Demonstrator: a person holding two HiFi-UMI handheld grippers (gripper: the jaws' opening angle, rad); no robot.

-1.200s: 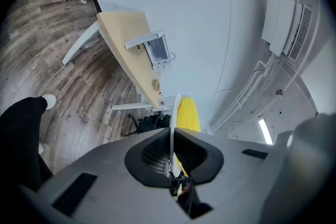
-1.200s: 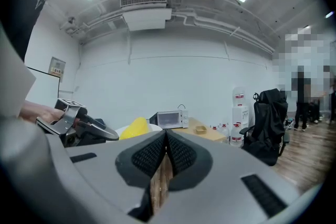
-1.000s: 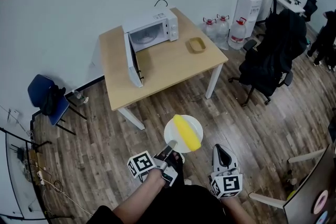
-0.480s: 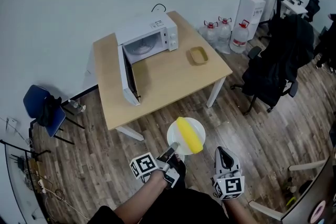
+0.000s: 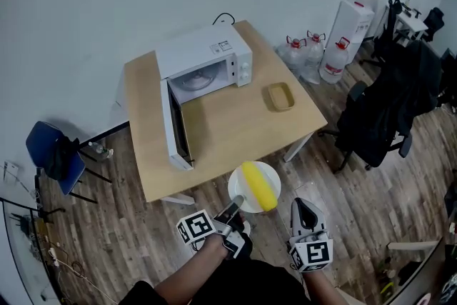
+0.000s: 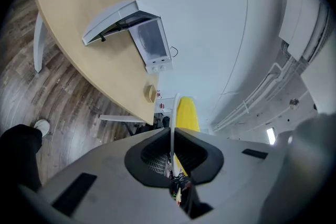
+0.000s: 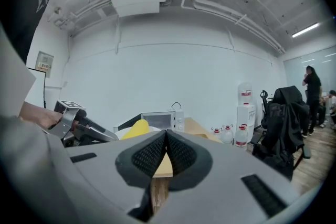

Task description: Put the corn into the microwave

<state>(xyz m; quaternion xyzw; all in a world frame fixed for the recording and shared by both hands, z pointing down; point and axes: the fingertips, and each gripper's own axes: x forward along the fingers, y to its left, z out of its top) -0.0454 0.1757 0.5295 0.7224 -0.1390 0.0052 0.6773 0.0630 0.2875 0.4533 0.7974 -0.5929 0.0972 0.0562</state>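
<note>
Corn [image 5: 258, 186] lies loose on a white plate [image 5: 235, 186], carried over the floor just near of the desk [image 5: 228, 125]. My left gripper [image 5: 234, 205] has its fingers pinched on the plate rim. The right gripper [image 5: 303, 209] has its fingers closed on nothing. The microwave [image 5: 207, 61] stands far-left, door [image 5: 175, 128] open. Risk: a one-edge pinch lets the plate tip, so the corn rolls off, or the plate clips the door.

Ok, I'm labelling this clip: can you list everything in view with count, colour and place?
microwave: one, white, door open, on table
table: one, light wood, by wall
tray: one, tan, on table right of microwave
plate: one, white, in left tool
corn: one, yellow, on plate
chair: one, blue, floor at left
office chair: one, black, floor at right
water jugs: at least two, clear, by wall
water dispenser: one, white, by wall at right
left tool: one, grey, shut on plate rim
right tool: one, grey, shut, empty
</note>
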